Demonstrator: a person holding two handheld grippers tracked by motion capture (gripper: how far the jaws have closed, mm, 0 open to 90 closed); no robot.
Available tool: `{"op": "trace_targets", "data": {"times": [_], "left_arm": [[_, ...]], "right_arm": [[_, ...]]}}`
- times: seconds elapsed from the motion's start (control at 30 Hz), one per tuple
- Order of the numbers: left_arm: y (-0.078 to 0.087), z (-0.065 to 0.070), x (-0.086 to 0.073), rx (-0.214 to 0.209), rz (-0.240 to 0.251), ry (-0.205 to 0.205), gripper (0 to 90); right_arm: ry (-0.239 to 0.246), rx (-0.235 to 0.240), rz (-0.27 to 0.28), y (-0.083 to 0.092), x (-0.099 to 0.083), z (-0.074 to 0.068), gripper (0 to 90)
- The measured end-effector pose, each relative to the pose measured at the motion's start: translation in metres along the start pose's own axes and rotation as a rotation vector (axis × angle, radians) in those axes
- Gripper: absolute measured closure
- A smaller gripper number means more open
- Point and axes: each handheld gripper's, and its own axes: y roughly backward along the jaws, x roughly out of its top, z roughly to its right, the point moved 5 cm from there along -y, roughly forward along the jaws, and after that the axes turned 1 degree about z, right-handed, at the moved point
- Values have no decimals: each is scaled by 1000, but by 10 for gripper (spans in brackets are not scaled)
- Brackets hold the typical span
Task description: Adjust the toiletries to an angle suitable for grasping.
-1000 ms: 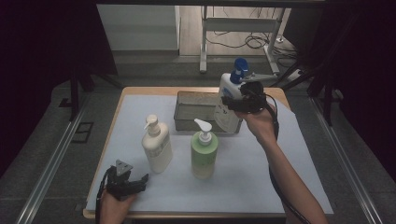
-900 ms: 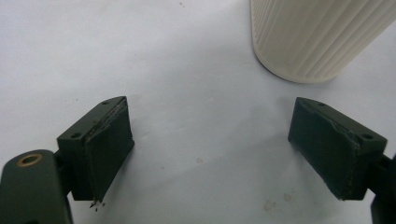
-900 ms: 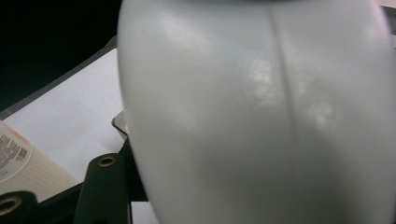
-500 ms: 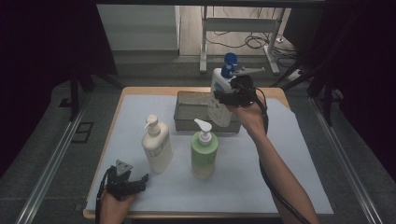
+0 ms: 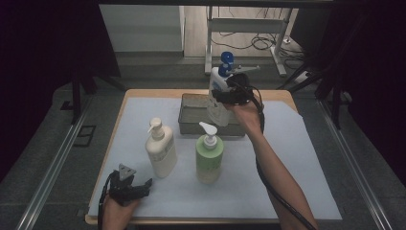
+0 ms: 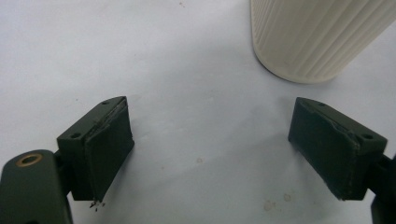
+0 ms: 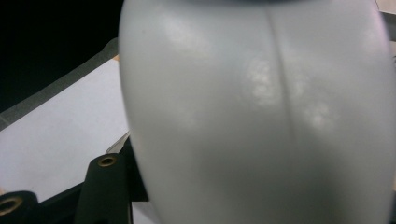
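The white bottle (image 5: 218, 98) with a blue pump hangs over the grey bin (image 5: 191, 111), pinched in the right gripper (image 5: 229, 93). Its smooth, rounded body could slip, or its base could catch the bin wall and tip. The left gripper (image 5: 141, 186) rests spread and empty near the cream bottle (image 5: 161, 149).

Your right claw (image 5: 221, 96) grips the white bottle (image 7: 261, 116); its body hides both pads in the right gripper view, top and base cut off. The cream bottle (image 6: 317, 37) is cropped above. The tray (image 5: 191, 115) interior is too dim to read.
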Motion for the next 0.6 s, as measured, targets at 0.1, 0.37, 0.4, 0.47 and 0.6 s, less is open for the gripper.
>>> {"op": "trace_targets", "data": {"times": [0.1, 0.37, 0.4, 0.47, 0.6], "left_arm": [[0, 0, 0, 0, 0, 0, 132], [0, 0, 0, 0, 1, 1, 132], [0, 0, 0, 0, 0, 0, 132], [0, 0, 0, 0, 0, 0, 133], [0, 0, 0, 0, 0, 0, 132]], "right_arm": [[0, -1, 2, -5, 3, -1, 404], [-2, -11, 7, -21, 10, -2, 404], [-1, -12, 8, -22, 10, -2, 404], [1, -15, 11, -25, 11, -1, 404], [7, -29, 12, -32, 12, 0, 404]]}}
